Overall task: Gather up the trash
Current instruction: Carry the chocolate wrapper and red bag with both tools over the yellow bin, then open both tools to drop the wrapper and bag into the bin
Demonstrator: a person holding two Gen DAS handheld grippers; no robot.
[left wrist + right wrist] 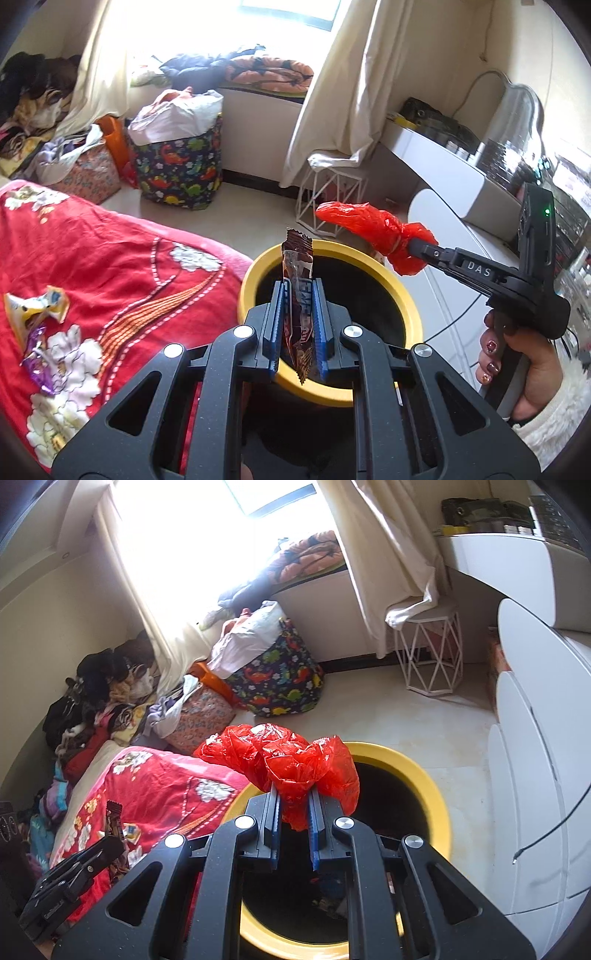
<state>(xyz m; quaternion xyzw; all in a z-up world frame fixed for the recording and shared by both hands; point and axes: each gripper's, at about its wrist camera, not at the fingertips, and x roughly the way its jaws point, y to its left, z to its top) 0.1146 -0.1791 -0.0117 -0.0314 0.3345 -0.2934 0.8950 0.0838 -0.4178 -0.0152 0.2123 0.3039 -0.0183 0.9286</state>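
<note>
My left gripper point(298, 291) is shut on a brown snack wrapper point(297, 269), held upright over the yellow-rimmed trash bin point(400, 291). My right gripper point(294, 797) is shut on a crumpled red plastic bag point(280, 757) above the bin's near rim point(428, 779). In the left wrist view the right gripper point(413, 245) holds the red bag point(369, 229) over the bin's far right side. The left gripper point(110, 830) with its wrapper point(115, 821) shows at lower left in the right wrist view. Two more wrappers, a yellow-white one point(35, 308) and a purple one point(38, 360), lie on the red blanket.
The red floral blanket point(122, 266) covers the bed left of the bin. A dinosaur-print bag point(179, 166), a white wire stool point(328, 192) and a white desk point(450, 173) stand beyond. Clothes are piled at the far left point(96, 701).
</note>
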